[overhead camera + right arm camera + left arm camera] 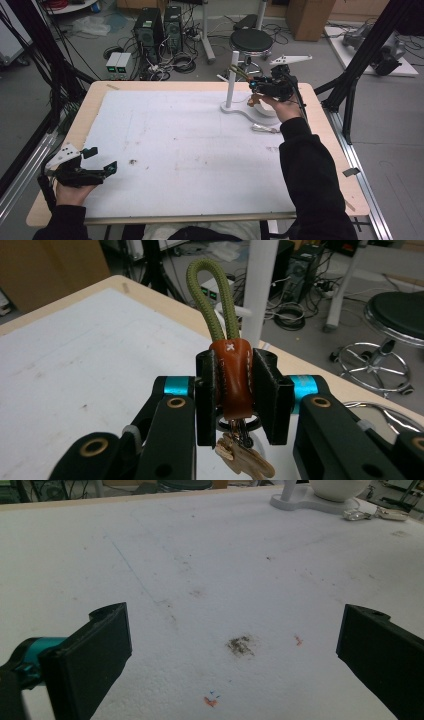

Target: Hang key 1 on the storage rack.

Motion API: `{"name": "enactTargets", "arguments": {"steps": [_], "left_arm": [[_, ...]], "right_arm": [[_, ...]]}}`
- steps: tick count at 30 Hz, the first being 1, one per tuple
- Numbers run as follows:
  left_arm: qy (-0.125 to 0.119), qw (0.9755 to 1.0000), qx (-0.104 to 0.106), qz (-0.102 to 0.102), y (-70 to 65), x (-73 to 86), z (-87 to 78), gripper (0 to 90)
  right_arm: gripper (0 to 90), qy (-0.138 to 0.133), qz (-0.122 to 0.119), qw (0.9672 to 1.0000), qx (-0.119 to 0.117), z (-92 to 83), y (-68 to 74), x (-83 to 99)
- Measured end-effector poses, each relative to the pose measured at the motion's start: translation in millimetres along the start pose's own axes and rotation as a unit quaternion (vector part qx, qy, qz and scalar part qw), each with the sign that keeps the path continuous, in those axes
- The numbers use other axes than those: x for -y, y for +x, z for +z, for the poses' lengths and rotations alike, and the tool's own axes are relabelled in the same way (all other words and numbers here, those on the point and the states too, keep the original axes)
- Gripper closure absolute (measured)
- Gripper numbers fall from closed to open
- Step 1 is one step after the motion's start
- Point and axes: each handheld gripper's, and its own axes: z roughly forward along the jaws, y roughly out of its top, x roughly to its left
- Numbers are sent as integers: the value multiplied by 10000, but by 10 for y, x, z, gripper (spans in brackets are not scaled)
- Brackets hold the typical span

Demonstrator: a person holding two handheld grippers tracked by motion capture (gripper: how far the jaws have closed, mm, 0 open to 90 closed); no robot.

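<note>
The worktop (175, 150) carries a white sheet, stained in places. At its far right stands a white stand (231, 80) with an upright post, a white bowl (335, 487) on its base. The right tool (235, 390) is raised just beside the post, its jaws pinching the brown leather tab of a keyring (232, 377); the green cord loop (212, 295) rises above the jaws and a wooden tag hangs below. The left tool (100, 160) rests at the near left corner, jaws spread, nothing between them.
</note>
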Motion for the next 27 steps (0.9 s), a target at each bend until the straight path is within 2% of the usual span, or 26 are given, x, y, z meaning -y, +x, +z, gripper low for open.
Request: {"name": "enactTargets", "arguments": {"steps": [3,11,15,17,20,27], "left_arm": [[4,10000,1,-1,1,0,2,17],[11,10000,-30,22,-3,0,-3,17],[-11,10000,-33,6,-2,3,-7,17],[-19,10000,-35,3,3,4,-11,17],[-32,10000,-33,-14,5,4,-10,17],[-22,10000,-34,-14,6,4,-7,17]], "right_arm": [[726,-4,67,10000,43,34,-16,3],[725,245,136,9996,103,189,-35,53],[724,265,148,9995,131,242,-27,114],[722,274,231,9993,130,264,-33,144],[721,306,287,9988,246,312,-26,147],[719,410,326,9981,336,418,-8,162]]}}
